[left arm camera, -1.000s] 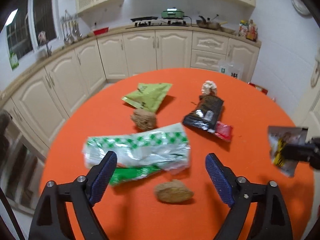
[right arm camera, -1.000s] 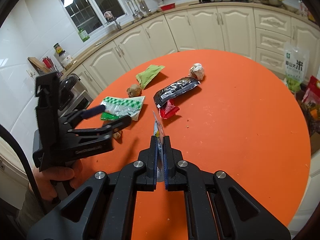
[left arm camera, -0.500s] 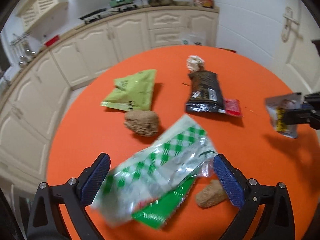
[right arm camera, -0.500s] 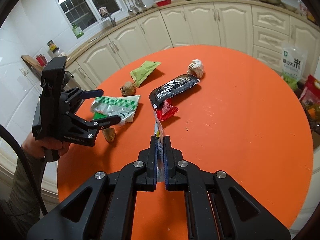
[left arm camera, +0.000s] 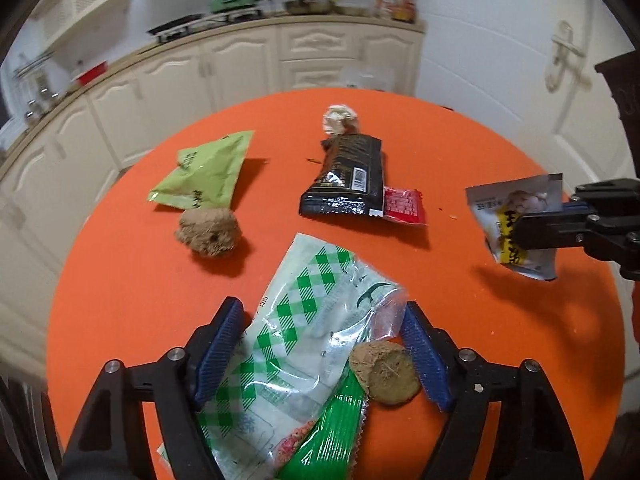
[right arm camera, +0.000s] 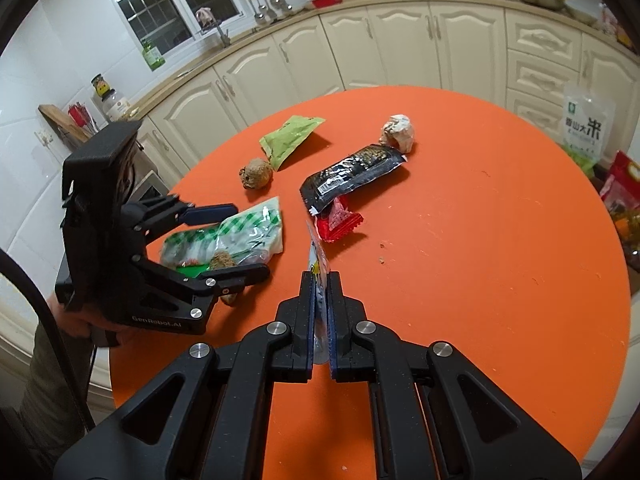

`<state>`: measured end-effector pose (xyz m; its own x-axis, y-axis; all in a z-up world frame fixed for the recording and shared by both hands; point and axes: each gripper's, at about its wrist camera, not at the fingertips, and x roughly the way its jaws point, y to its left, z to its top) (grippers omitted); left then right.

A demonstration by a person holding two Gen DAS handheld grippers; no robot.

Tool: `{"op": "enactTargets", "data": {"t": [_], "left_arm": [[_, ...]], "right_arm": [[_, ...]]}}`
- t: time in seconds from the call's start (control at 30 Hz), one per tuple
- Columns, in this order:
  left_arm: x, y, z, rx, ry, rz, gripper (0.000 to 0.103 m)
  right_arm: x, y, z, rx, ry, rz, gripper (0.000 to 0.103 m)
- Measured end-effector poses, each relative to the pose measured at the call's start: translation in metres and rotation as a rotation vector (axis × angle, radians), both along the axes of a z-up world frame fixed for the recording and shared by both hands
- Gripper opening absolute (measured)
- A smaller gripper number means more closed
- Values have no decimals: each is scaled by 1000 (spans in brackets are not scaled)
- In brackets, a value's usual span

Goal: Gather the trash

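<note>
Left gripper (left arm camera: 322, 354), jaws just closing, unclenched, is being set astride the checked wrapper (left arm camera: 304, 320); a pinch is needed next

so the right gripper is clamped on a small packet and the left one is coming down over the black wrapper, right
Not quite. The right gripper is clamped on the small packet, but the left gripper, jaws just closing, is over the green-checked bag, not the black wrapper. The left wrist view shows it.

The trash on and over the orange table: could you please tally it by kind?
Wrappers and packets: 6 (pale green, black, red, checked, bright green, one held)
Brown lumps: 2
Crumpled paper ball: 1
Total: 9
</note>
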<state>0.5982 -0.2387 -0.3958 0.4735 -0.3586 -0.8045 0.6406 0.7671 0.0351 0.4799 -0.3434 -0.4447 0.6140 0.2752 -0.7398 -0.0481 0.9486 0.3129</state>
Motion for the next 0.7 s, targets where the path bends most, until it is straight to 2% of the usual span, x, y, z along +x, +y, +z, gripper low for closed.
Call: {"op": "enactTargets", "data": {"t": [0.17,0.33,0.43,0.6,0.7], "left_arm": [[-18,-4,-2,13,-51,78,76],[-44,-3,-7,36,-53,91,95],[-57,8,1,83,-81,104,96],[-89,15,20,-29,-113,203,96],[-110,2,25,-43,-150,204,97]], "right_arm": [[-8,-6,3,3,-7,-6,6],[-17,-14,5,13,-14,-18,7],[-21,-16,6,18,-18,-20,7],[-26,-12,6,25,-27,-11,7],[-26,-11,4,25,-25,-10,7]]}}
